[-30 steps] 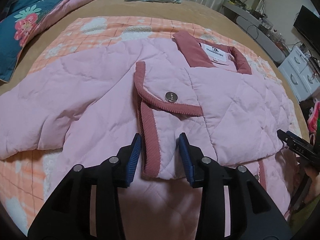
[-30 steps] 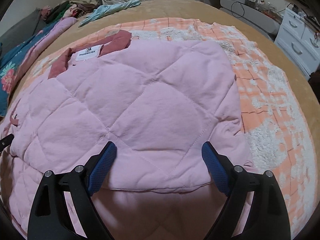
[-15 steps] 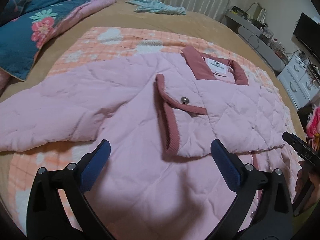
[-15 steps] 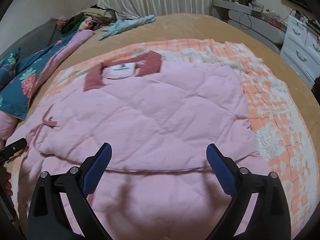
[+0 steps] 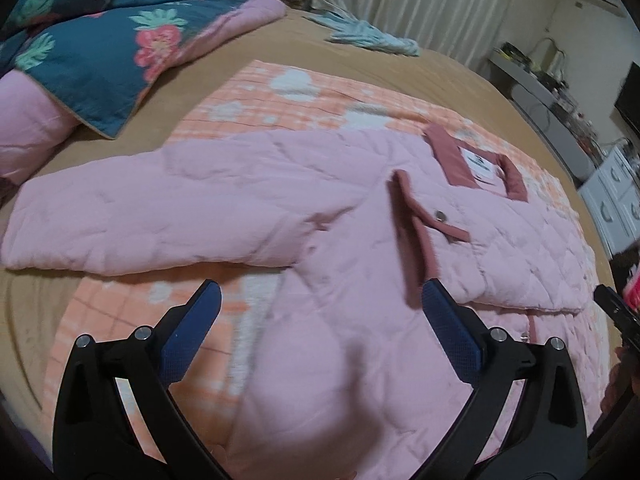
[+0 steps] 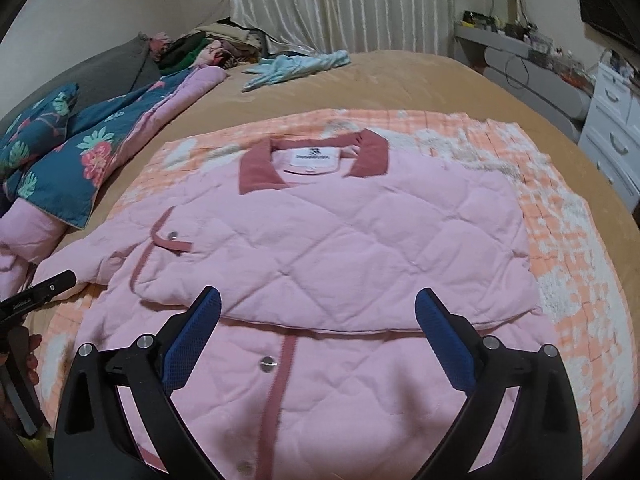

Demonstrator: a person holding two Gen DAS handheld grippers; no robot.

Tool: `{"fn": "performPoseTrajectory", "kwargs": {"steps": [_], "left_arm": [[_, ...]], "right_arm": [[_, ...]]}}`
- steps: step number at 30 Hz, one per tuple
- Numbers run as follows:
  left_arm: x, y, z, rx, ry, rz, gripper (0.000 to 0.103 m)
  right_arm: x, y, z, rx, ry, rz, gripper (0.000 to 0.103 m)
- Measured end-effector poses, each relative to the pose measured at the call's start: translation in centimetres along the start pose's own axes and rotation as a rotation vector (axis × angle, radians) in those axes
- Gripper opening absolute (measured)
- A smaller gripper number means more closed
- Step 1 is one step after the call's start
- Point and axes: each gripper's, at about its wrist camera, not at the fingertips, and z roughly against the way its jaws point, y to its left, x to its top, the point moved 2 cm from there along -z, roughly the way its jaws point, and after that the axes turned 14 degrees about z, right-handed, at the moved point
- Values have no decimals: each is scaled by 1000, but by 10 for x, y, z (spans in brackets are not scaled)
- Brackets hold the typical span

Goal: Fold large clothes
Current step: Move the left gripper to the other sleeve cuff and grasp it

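Change since earlier frame: the left gripper (image 5: 320, 300) had let go of the dark-pink trimmed edge it pinched a second before, its fingers had sprung wide, and both grippers had drawn back and up, so more of the bed showed.
Task's thing: the pink quilted jacket (image 6: 360, 232) lay front-up on an orange checked blanket (image 6: 568, 248) in the middle of the bed (image 6: 420, 80), collar (image 6: 372, 152) at the far end.
Fold state: the side under the right gripper (image 6: 318, 304) lay folded across the chest; the other sleeve (image 5: 152, 216) lay spread out flat, apparently not yet folded.
Left fingers: spread wide, nothing between the blue pads (image 5: 192, 332); they hung above the lower body of the jacket.
Right fingers: opening to nearly full spread, nothing between them, just above the folded panel's near edge.
Key relation: the sleeve's long axis ran out sideways from the body, away to the left of the left fingers, its cuff end well apart from the body. The left gripper was clearly the nearer one; the right gripper was well apart from it, across the jacket.
Likely next move: a reach by the left gripper toward that sleeve, to bring it across the chest.
Risk: the thick quilting might spring back open.
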Motion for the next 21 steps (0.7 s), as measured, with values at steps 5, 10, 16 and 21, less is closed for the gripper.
{"fn": "performPoseTrajectory", "kwargs": {"steps": [5, 10, 16, 21], "left_arm": [[4, 24, 10, 20, -28, 46, 94], [9, 45, 20, 61, -68, 64, 94], [16, 66, 26, 89, -101, 95, 94], [21, 80, 28, 95, -121, 126, 94]], "right_arm": [[10, 21, 9, 19, -21, 25, 97], [25, 48, 17, 37, -44, 70, 97], [41, 76, 22, 60, -68, 113, 97], [53, 99, 23, 80, -79, 143, 97]]}}
